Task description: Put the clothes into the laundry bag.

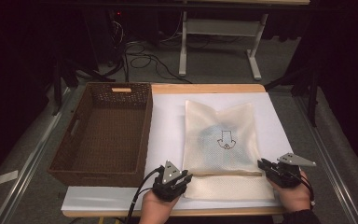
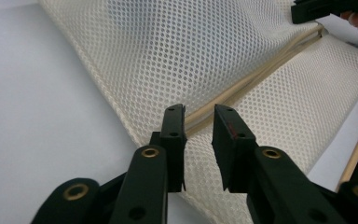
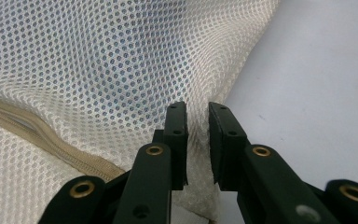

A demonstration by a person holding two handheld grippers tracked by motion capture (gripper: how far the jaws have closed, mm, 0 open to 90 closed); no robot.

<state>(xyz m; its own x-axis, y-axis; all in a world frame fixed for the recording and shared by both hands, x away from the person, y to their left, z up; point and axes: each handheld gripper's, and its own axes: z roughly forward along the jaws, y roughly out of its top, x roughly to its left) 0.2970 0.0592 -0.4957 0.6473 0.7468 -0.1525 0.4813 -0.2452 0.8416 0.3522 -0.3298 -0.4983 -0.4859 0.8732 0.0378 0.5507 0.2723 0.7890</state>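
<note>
A cream mesh bag (image 1: 205, 116) lies flat on the white table top (image 1: 168, 126), with something dark inside it and a small printed figure (image 1: 224, 141) showing through. Its zipper (image 2: 261, 74) runs along the near fold. My left gripper (image 1: 186, 176) is at the bag's near left corner. In the left gripper view its jaws (image 2: 199, 114) stand apart above the mesh and zipper without pinching them. My right gripper (image 1: 262, 164) is at the near right corner. There its jaws (image 3: 198, 112) are shut on a raised fold of the mesh (image 3: 98, 60).
A brown wicker basket (image 1: 147, 130) stands at the left, touching the table top's left side. The bag's near flap (image 1: 228, 186) reaches close to the table's front edge. Floor cables and a white table frame (image 1: 182, 42) lie beyond the far edge.
</note>
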